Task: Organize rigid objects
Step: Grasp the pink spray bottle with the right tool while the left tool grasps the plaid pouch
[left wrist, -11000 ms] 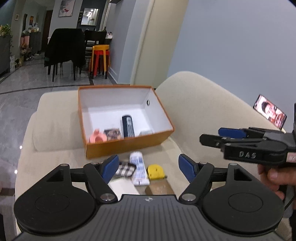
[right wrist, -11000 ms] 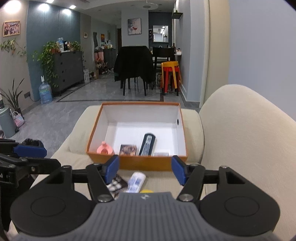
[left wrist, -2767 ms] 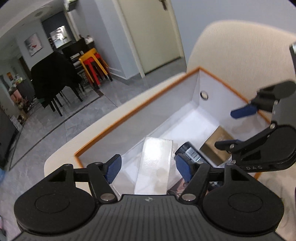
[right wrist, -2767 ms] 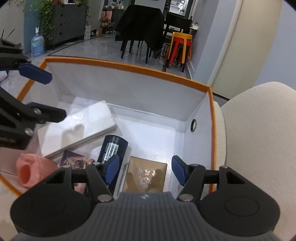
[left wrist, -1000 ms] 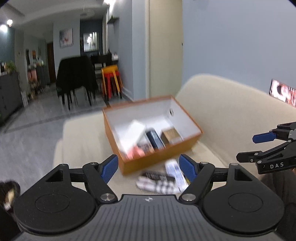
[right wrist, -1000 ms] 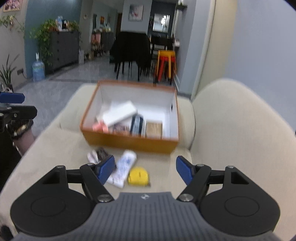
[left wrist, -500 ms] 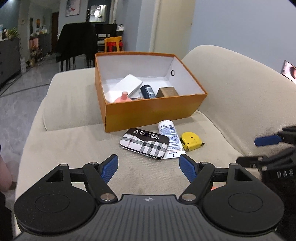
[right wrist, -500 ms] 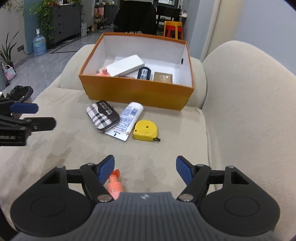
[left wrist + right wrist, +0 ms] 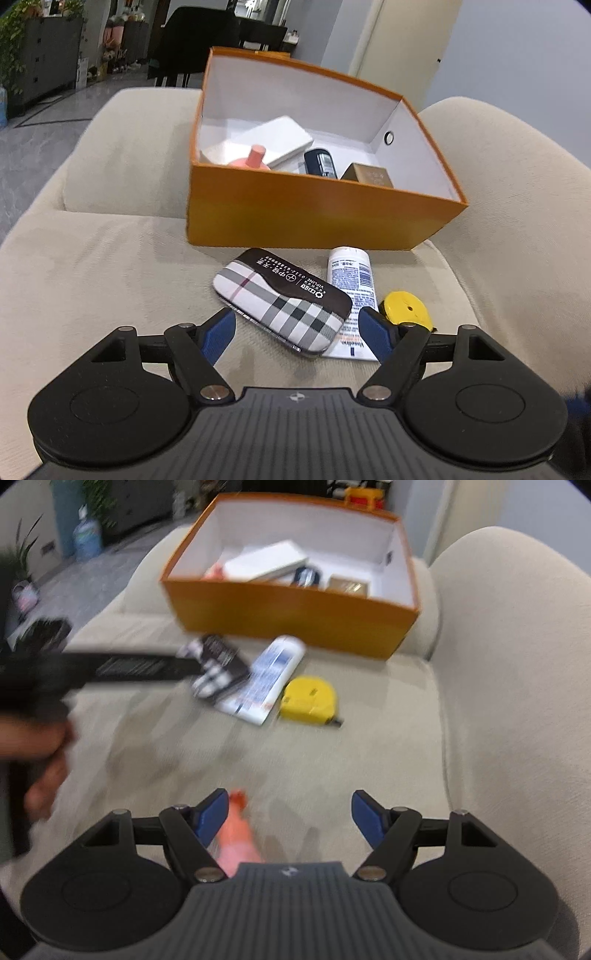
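We see a beige sofa [image 9: 110,236] in front, grey tiled floor [image 9: 33,155] behind, dark cabinet [image 9: 40,62] w/ plants at left, black chair [image 9: 199,44], pale blue wall [image 9: 517,48], cream door [image 9: 399,48].

Seat: beige sofa [image 9: 110,258], fabric, w/ rounded backrest.
Floor: grey tiles [image 9: 33,147].
Bkgd: dark cabinet [image 9: 40,62], plants, black chair [image 9: 199,44], water jug [image 9: 86,535].

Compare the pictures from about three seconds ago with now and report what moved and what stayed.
Both grippers have pulled back out of the orange box and come down over the sofa. The left gripper, open, now hangs over the plaid case; the right gripper, open, over an orange-pink object. The white box and the other contents stayed put.
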